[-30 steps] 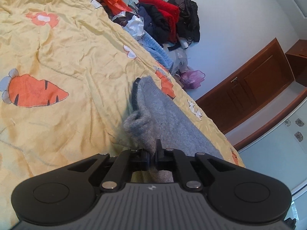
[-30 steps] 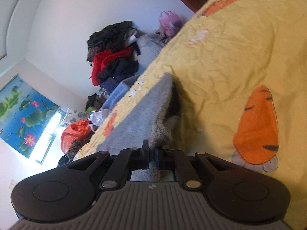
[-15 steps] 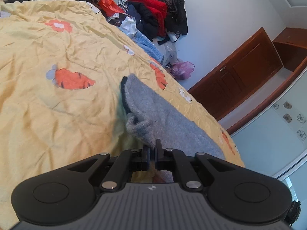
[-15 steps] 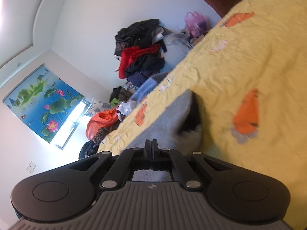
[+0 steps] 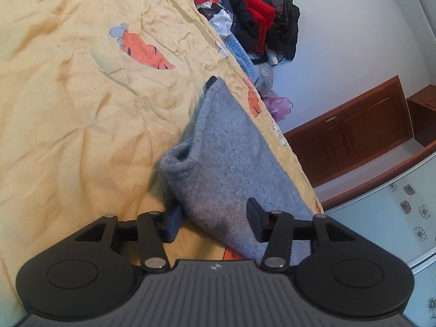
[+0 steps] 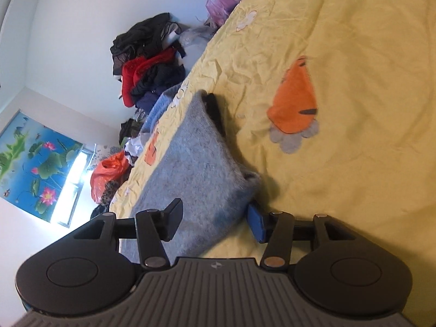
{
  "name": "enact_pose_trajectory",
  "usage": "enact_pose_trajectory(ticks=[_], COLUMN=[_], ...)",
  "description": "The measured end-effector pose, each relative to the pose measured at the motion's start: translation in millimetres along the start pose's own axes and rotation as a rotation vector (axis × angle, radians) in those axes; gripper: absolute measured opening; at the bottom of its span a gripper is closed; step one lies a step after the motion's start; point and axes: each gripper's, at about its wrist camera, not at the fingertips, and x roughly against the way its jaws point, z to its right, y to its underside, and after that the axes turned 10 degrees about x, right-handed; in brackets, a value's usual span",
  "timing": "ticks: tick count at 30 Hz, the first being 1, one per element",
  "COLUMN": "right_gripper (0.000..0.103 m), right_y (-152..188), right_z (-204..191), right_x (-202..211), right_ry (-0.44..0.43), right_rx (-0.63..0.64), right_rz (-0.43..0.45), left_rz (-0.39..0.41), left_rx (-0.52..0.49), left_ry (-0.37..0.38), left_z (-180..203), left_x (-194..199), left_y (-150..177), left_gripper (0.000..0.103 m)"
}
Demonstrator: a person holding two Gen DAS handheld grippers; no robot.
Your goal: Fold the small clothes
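Both hand-held grippers have let go: left hand-held gripper [image 5: 214, 222] and right hand-held gripper [image 6: 215, 222] now gape wide around the folded gray sweater [image 5: 229, 169] lying on the yellow bed [image 5: 81, 109]. A finger could snag the fuzzy edge when pulling away and undo the fold.

Both claws, left [image 5: 214, 222] and right [image 6: 215, 222], have sprung apart, releasing the grey sweater [image 5: 231, 169], which now lies folded on the bed.
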Motion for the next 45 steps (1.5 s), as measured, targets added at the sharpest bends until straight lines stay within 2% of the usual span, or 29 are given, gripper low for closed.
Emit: enact_pose_trajectory(ticks=[1,3,8,9,11,12,13,15,16,18,22,25,28,32,35,36,37,38,40,41,42,44,45], right_gripper=[0.057,0.056,0.053,0.049,0.034,0.016,0.013,0.013,0.013,0.013,0.013,0.013,0.013,0.013,0.016,0.023,0.035,0.039,0.055,0.057,0.059,0.060,0.060], right_y=[1,1,1,2,2,3,4,6,7,7,4,3,14,46,68,70,68,65,51,42,31,4,-11], right_z=[-2,-9,-22,-22,-16,-10,-3,-2,-3,-8,-25,-36,-34,-19,-9,-8,-9,-9,-11,-14,-16,-17,-15], right_x=[-5,-17,-40,-44,-52,-55,-57,-55,-53,-49,-32,-10,19,59,69,70,71,75,86,93,98,98,93], right_ry=[-0.007,-0.012,0.009,0.011,0.004,-0.010,-0.021,-0.035,-0.030,-0.034,-0.070,-0.112,-0.126,-0.128,-0.089,-0.055,-0.029,-0.035,-0.037,-0.018,-0.006,0.020,0.025], right_rx=[-0.003,0.016,0.045,0.034,-0.021,-0.055,-0.084,-0.079,-0.067,-0.030,0.046,0.098,0.113,0.068,0.062,0.077,0.096,0.104,0.132,0.170,0.202,0.231,0.246], right_rz=[0.003,0.008,0.045,0.050,0.060,0.056,0.058,0.072,0.075,0.089,0.114,0.085,0.027,-0.055,-0.119,-0.138,-0.153,-0.153,-0.131,-0.088,-0.050,0.017,0.040], left_rz=[0.015,0.034,0.122,0.133,0.143,0.143,0.135,0.075,0.073,0.086,0.077,0.064,0.020,-0.044,-0.098,-0.116,-0.143,-0.166,-0.173,-0.153,-0.130,-0.064,-0.017], left_rx=[0.008,0.024,0.063,0.056,0.031,0.018,0.017,0.061,0.078,0.043,-0.006,-0.062,-0.089,-0.114,-0.157,-0.197,-0.243,-0.284,-0.379,-0.425,-0.459,-0.498,-0.510], left_ry=[0.013,0.017,0.044,0.041,0.029,0.019,0.002,-0.029,-0.018,-0.023,0.016,0.051,0.054,-0.018,-0.099,-0.117,-0.121,-0.119,-0.111,-0.098,-0.083,-0.056,-0.049], left_z=[2,6,9,11,16,18,17,6,-1,2,18,29,27,2,-18,-20,-19,-16,-5,1,7,23,31], left_x=[1,-2,-19,-23,-29,-32,-36,-48,-49,-45,-28,-5,18,50,52,51,52,56,72,83,91,100,102], left_y=[2,2,-4,-5,-3,-2,-2,-7,-8,-9,-14,-19,-18,-3,6,8,7,5,1,-2,-7,-19,-23], left_gripper=[0.066,0.071,0.071,0.071,0.070,0.062,0.037,0.006,0.005,0.005,0.004,0.004,0.004,0.004,0.005,0.006,0.007,0.008,0.009,0.009,0.012,0.025,0.045])
